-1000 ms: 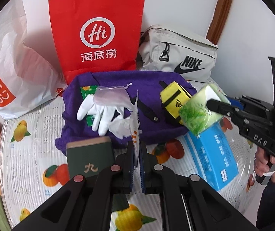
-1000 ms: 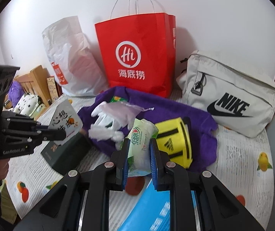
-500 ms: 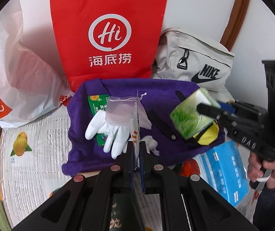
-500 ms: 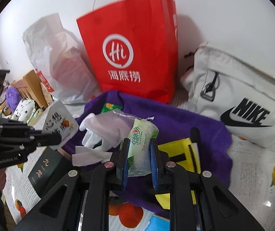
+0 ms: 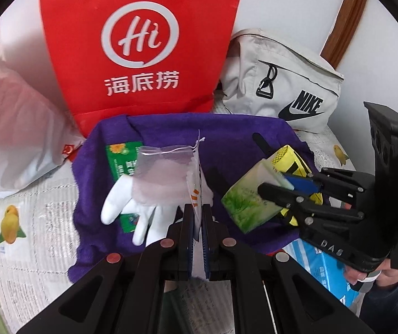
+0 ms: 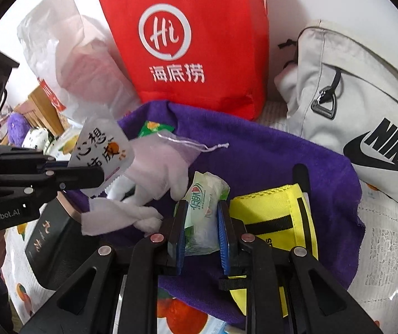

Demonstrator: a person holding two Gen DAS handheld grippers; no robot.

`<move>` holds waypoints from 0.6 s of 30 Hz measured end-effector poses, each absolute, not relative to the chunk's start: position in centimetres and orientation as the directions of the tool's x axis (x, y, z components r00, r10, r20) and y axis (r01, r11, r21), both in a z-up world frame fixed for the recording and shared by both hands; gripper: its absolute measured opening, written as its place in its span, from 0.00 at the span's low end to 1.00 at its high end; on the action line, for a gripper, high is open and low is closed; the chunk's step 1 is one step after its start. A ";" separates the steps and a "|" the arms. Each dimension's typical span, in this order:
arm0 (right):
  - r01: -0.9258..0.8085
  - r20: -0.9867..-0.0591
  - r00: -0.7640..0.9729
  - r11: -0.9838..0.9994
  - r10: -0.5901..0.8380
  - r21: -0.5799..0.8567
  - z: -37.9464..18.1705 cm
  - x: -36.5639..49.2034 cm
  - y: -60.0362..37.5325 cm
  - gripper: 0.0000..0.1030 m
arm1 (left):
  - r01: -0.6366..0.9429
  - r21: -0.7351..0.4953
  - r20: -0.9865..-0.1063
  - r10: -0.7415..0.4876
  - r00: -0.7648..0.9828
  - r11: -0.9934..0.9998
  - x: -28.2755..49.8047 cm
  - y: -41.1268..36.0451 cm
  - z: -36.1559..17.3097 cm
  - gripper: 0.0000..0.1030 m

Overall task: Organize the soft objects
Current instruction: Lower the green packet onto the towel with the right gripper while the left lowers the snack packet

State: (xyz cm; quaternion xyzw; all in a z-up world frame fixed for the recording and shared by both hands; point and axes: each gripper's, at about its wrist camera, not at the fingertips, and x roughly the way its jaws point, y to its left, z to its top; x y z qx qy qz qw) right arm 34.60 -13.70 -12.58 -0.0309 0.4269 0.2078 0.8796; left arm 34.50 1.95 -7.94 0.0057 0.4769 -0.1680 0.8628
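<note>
Landmark: the purple terry towel (image 5: 240, 136) spread on the fruit-print worktop (image 5: 31, 222). Left tool (image 5: 196, 214) has its jaws together, clamped on a thin white paper sachet with orange print (image 6: 101, 153), held edge-on over the towel's near edge. Right tool (image 6: 201, 217) is over the towel's right half; its jaws are opening, and the green-and-white soft tissue pack (image 6: 203, 208) sits between the blue pads (image 6: 180, 239), pads touching its sides. Lying on the towel: white fabric glove (image 5: 132, 206) near the left side, a sheer lilac drawstring pouch (image 5: 162, 175) draped over it, a green flat packet (image 5: 122, 161) partly under both, a crumpled white tissue (image 6: 115, 217) at the near edge, a yellow-and-black strap pouch (image 6: 279, 217) on the right side. Behind the towel: red paper shopping bag with white "Hi" logo (image 5: 140, 41), touching its far edge; off-white Nike sling bag (image 5: 282, 83) behind-right; white translucent plastic bag (image 5: 12, 139) to the left. Dark green box (image 6: 51, 239) at the towel's near-left corner, light blue pack (image 5: 327, 270) at its near-right corner.
</note>
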 end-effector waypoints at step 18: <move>-0.353 -0.739 0.597 0.929 0.312 0.107 -10.4 32.8 -15.5 0.46 | 0.313 -0.211 -0.873 -0.323 0.365 0.926 36.9 -1.3 -11.8 0.06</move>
